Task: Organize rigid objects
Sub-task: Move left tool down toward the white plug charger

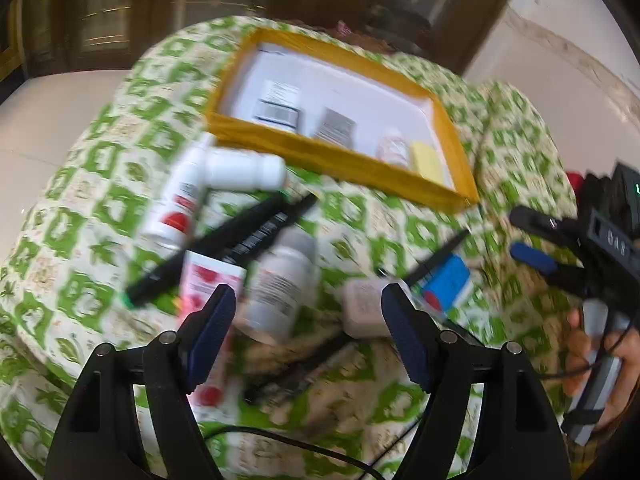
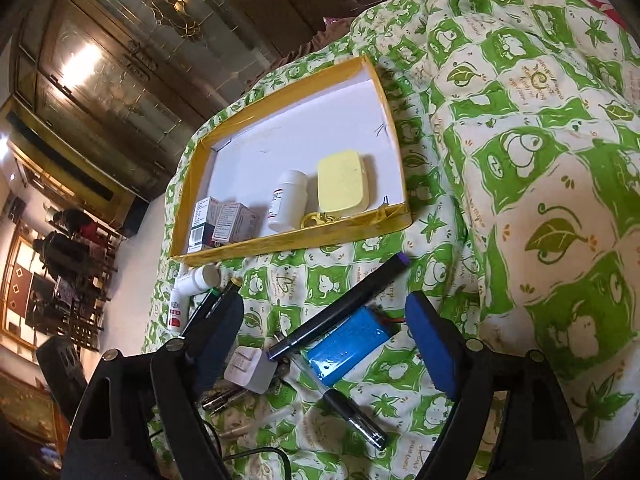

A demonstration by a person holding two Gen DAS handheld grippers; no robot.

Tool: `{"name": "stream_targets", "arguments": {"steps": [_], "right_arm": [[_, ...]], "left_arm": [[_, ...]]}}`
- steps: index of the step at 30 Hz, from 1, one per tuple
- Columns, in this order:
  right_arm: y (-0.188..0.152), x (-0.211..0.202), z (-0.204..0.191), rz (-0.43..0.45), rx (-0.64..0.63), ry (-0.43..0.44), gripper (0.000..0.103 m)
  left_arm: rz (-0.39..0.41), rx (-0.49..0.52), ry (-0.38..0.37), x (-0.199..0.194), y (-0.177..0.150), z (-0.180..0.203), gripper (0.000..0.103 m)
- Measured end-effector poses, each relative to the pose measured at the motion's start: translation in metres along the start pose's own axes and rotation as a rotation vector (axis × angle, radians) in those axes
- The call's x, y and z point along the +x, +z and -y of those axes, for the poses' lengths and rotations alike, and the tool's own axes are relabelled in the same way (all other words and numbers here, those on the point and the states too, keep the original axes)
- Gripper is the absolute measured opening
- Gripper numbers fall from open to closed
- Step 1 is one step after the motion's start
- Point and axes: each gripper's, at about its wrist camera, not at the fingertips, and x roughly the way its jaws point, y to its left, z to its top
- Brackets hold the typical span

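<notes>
A yellow-rimmed tray (image 1: pixel 332 160) (image 2: pixel 296 236) lies on the bed and holds small boxes (image 2: pixel 224 224), a white bottle (image 2: pixel 288 200) and a pale yellow case (image 2: pixel 342 182). Loose items lie in front of it. My left gripper (image 1: pixel 308 304) hangs open above a grey-labelled bottle (image 1: pixel 280 292), beside black markers (image 1: pixel 224 248), a pink carton (image 1: pixel 208 280) and white bottles (image 1: pixel 244 170). My right gripper (image 2: pixel 325 312) (image 1: pixel 516 232) is open and empty over a blue battery pack (image 2: pixel 348 352) (image 1: pixel 448 280), a black marker (image 2: pixel 340 308) and a white charger plug (image 2: pixel 250 368) (image 1: pixel 364 308).
A green-and-white frog-print cloth (image 2: pixel 520 160) covers the bed and bunches up at the right. A black pen (image 2: pixel 356 416) and a black cable (image 2: pixel 256 454) lie near the front. A hand (image 1: pixel 600 352) holds the right gripper. A glass-fronted wooden cabinet (image 2: pixel 100 80) stands beyond.
</notes>
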Motion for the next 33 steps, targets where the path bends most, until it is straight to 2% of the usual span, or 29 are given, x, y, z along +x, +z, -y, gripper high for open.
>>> {"name": "stream_targets", "arguments": {"steps": [5, 11, 12, 15, 21, 24, 27, 30, 33], "right_arm": [[-0.007, 0.005, -0.004, -0.012, -0.027, -0.005, 0.08], [-0.008, 0.007, -0.001, -0.016, -0.025, -0.011, 0.08], [-0.008, 0.007, -0.001, -0.017, -0.026, -0.012, 0.08], [-0.009, 0.009, -0.002, -0.02, -0.031, -0.012, 0.08], [-0.013, 0.016, -0.005, -0.055, -0.053, -0.002, 0.078], [-0.015, 0.023, -0.004, -0.096, -0.048, 0.009, 0.067], [-0.017, 0.033, 0.002, -0.142, -0.003, 0.031, 0.067], [-0.017, 0.04, 0.006, -0.172, 0.031, 0.036, 0.059], [-0.022, 0.043, 0.004, -0.208, 0.022, 0.016, 0.052]], "left_arm": [[-0.042, 0.148, 0.018, 0.012, -0.005, 0.039, 0.075], [-0.135, 0.204, 0.04, 0.043, -0.008, 0.06, 0.075], [-0.143, 0.202, 0.038, 0.046, -0.007, 0.06, 0.072], [-0.154, 0.174, 0.025, 0.052, -0.003, 0.057, 0.05], [-0.13, 0.127, -0.011, 0.046, 0.0, 0.047, 0.05], [-0.106, 0.093, -0.043, 0.034, -0.001, 0.039, 0.05], [-0.083, 0.044, -0.076, 0.024, -0.005, 0.027, 0.05], [-0.074, -0.003, -0.099, 0.023, -0.006, 0.02, 0.05], [-0.069, -0.008, -0.107, 0.023, -0.007, 0.019, 0.05]]}}
